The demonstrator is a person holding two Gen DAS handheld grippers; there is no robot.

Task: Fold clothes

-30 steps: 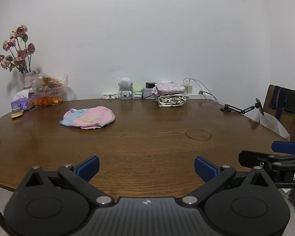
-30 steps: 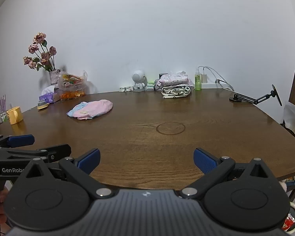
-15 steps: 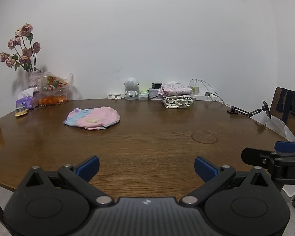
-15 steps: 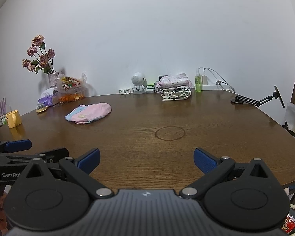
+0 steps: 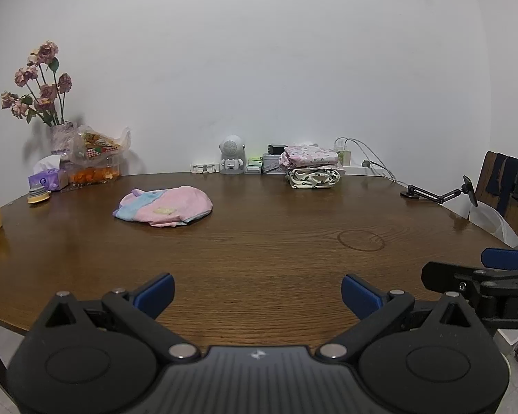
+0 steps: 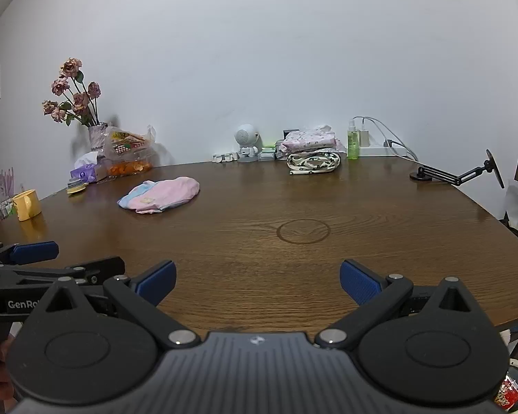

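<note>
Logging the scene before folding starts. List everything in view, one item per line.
table: 1, dark brown wood, fills the foreground
unfolded garment: 1, pink and light blue, left of centre on the table
folded clothes: 1 stack, pink print over cream print, at the back by the wall
flowers: 1 bunch, dusty pink, in a vase at back left
snack bag: 1, clear plastic, beside the vase
tissue box: 1, purple, back left
mug: 1, yellow, left edge
robot figure: 1, white, back centre
spray bottle: 1, green, right of the stack
phone arm: 1, black, right edge
left gripper: open, empty
right gripper: open, empty
</note>
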